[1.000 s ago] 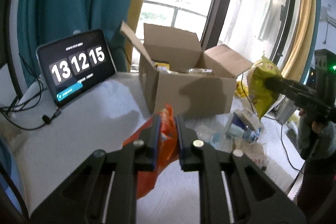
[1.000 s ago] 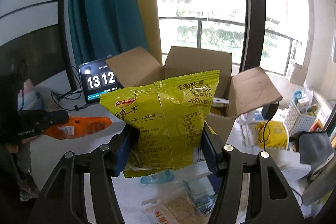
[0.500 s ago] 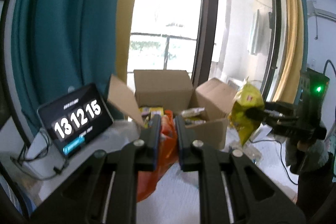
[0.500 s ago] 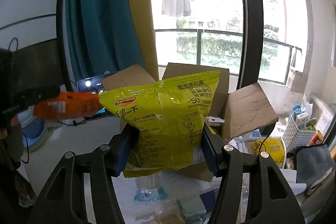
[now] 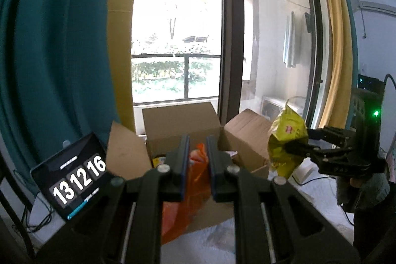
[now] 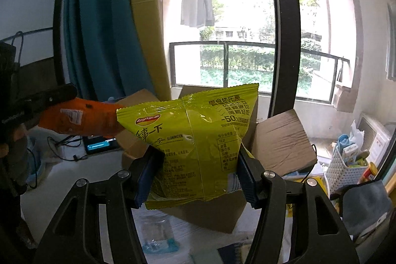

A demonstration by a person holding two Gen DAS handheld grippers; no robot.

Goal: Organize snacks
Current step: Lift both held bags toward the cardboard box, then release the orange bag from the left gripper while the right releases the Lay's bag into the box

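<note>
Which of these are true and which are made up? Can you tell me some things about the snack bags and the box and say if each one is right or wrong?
1. The right gripper holds a yellow-green chip bag. True.
2. The left gripper is empty. False: it is shut on an orange snack bag.
3. The cardboard box has its flaps open. True.
4. The tablet shows a cartoon. False: it shows big white clock numbers.
5. Both bags are already inside the box. False: both are held in the grippers, up in the air.
</note>
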